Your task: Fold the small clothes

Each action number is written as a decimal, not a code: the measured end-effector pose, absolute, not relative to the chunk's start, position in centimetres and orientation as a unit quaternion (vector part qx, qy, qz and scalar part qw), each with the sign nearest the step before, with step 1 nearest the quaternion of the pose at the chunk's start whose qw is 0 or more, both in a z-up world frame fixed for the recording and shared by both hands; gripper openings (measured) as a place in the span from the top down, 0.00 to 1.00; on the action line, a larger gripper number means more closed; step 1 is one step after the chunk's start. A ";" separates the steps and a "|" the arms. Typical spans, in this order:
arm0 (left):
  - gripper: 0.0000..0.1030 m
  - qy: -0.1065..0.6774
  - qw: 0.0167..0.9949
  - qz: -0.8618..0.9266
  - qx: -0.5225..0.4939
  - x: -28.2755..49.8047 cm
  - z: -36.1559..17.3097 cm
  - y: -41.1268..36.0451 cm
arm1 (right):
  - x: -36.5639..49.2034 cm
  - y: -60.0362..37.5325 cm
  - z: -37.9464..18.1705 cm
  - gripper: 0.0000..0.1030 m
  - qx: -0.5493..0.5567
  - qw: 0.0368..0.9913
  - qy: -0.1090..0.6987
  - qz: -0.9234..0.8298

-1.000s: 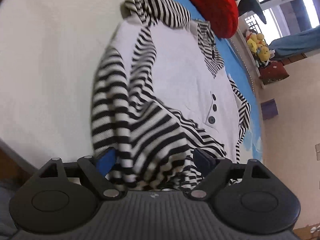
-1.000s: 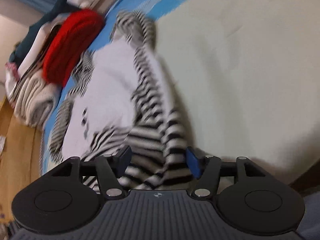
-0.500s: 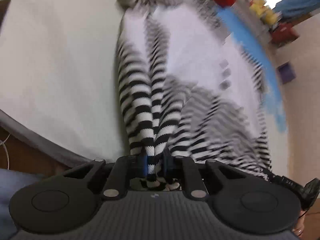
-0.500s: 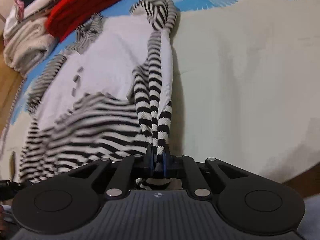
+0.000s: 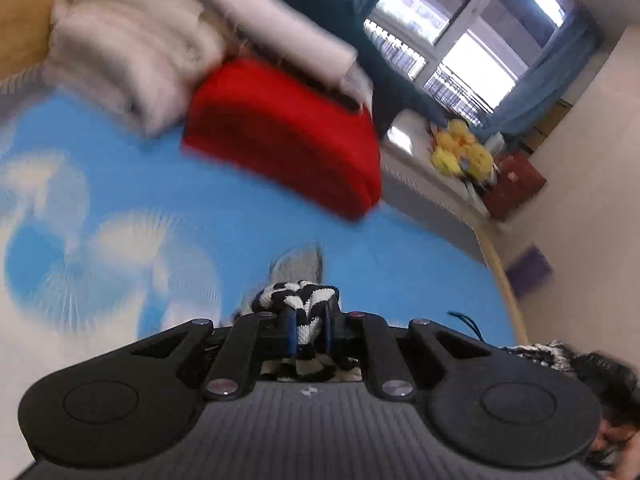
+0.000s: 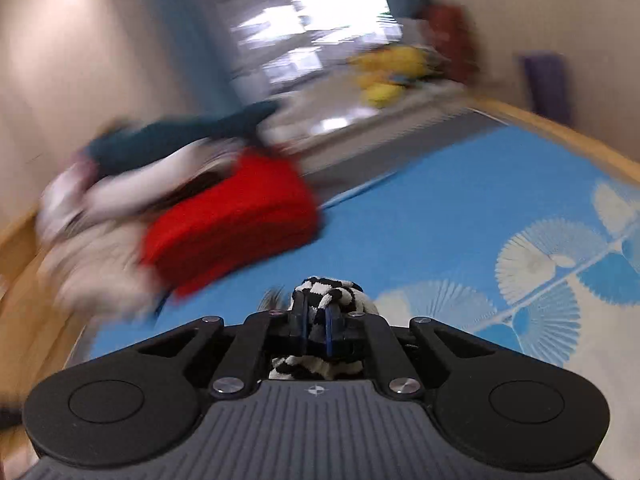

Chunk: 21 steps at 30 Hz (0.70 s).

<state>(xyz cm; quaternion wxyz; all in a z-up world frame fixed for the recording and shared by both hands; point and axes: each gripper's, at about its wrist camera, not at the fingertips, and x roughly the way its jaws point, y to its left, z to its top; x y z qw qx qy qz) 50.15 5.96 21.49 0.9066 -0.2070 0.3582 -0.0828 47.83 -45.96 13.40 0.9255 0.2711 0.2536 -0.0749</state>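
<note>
Left gripper point(image 5: 308, 330) clenched on a bunch of black-and-white striped garment point(image 5: 298, 300), right gripper point(image 6: 316, 328) likewise clenched on striped fabric, garment raised above the blue patterned bed cover point(image 6: 420, 216), folded red knit point(image 5: 288, 140) beyond, both views blurred

Folded stack point(image 5: 280, 140) sat on the bed point(image 5: 400, 264), upper middle of frame; plush toy point(image 5: 460, 156) behind it, right.

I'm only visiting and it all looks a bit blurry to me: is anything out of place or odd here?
Nothing looks damaged or spilled. The striped garment is bunched tightly between the fingers of both the left gripper and the right gripper. The pile of clothes behind, with the red knit, looks loosely stacked, though blur hides detail.
</note>
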 end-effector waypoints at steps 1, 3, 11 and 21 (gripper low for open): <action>0.87 0.331 0.918 -0.080 -0.205 51.8 24.3 5.1 | 50.8 -45.8 15.2 0.93 0.274 0.927 0.238 -0.093; 0.87 0.259 0.939 -0.097 -0.207 52.4 30.9 4.7 | 53.2 -45.1 21.4 0.94 0.272 0.944 0.161 -0.095; 0.87 0.092 0.968 -0.125 -0.198 44.2 43.0 6.4 | 43.0 -45.6 37.6 0.93 0.198 0.977 -0.070 -0.046; 0.87 0.353 0.914 -0.089 -0.176 42.6 16.8 7.0 | 38.0 -46.0 17.4 0.93 0.201 0.970 0.125 -0.060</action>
